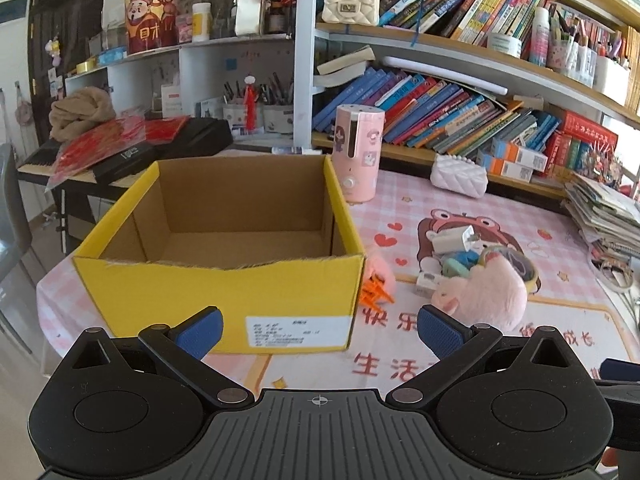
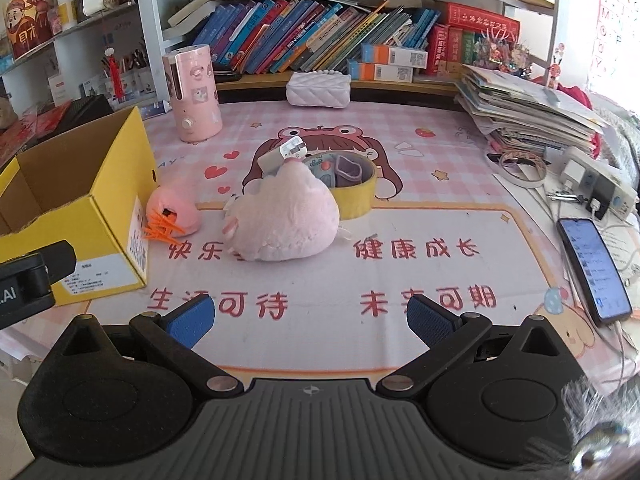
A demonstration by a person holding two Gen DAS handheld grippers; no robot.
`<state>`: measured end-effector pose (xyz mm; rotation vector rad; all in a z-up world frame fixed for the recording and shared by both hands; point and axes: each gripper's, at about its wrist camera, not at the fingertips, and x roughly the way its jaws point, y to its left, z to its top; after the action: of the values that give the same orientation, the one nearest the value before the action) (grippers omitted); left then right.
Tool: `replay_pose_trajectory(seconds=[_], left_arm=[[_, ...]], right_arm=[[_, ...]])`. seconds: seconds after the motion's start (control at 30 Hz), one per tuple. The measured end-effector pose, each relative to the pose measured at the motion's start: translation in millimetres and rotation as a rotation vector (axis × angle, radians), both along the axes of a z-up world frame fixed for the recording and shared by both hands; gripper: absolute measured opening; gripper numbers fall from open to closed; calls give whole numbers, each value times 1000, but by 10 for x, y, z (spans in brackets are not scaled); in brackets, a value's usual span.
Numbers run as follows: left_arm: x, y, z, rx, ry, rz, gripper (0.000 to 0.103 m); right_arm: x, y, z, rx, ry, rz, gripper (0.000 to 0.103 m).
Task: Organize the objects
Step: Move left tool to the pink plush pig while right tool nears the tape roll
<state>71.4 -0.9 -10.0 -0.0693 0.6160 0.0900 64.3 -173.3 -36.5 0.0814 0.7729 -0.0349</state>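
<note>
An open yellow cardboard box (image 1: 224,284) stands on the pink mat, empty inside; it also shows at the left of the right wrist view (image 2: 100,216). A pink plush toy (image 2: 280,216) lies mid-mat, also seen in the left wrist view (image 1: 484,292). Behind it is a yellow tape roll (image 2: 356,196) holding small items, and a white charger (image 2: 282,152). A small pink pouch with orange sticks (image 2: 170,216) lies beside the box. My left gripper (image 1: 318,328) is open and empty in front of the box. My right gripper (image 2: 310,316) is open and empty, short of the plush.
A pink cylinder appliance (image 2: 196,96) and a white quilted purse (image 2: 318,90) stand at the back. A stack of papers (image 2: 528,108), a power strip (image 2: 596,188) and a phone (image 2: 594,268) lie at the right. Bookshelves rise behind.
</note>
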Motion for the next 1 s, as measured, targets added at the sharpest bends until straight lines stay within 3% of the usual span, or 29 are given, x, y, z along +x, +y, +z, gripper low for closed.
replay_pose_trajectory(seconds=[0.4,0.6,0.83,1.0], left_arm=[[292,-434,-62,-18,32,-41,103],[393,-770,-69,42,24,-89,103],[503,-1005,-100,59,61,-119,103],[596,-1037,-112,11,74,-94,101]], right_arm=[[390,-530,89,3,-81,-90,103],[537,-837,99,35,-114,-113,103],[655,-1103,123,92,-149,-141,103],[717,-1227,137,98,-169,-132,103]])
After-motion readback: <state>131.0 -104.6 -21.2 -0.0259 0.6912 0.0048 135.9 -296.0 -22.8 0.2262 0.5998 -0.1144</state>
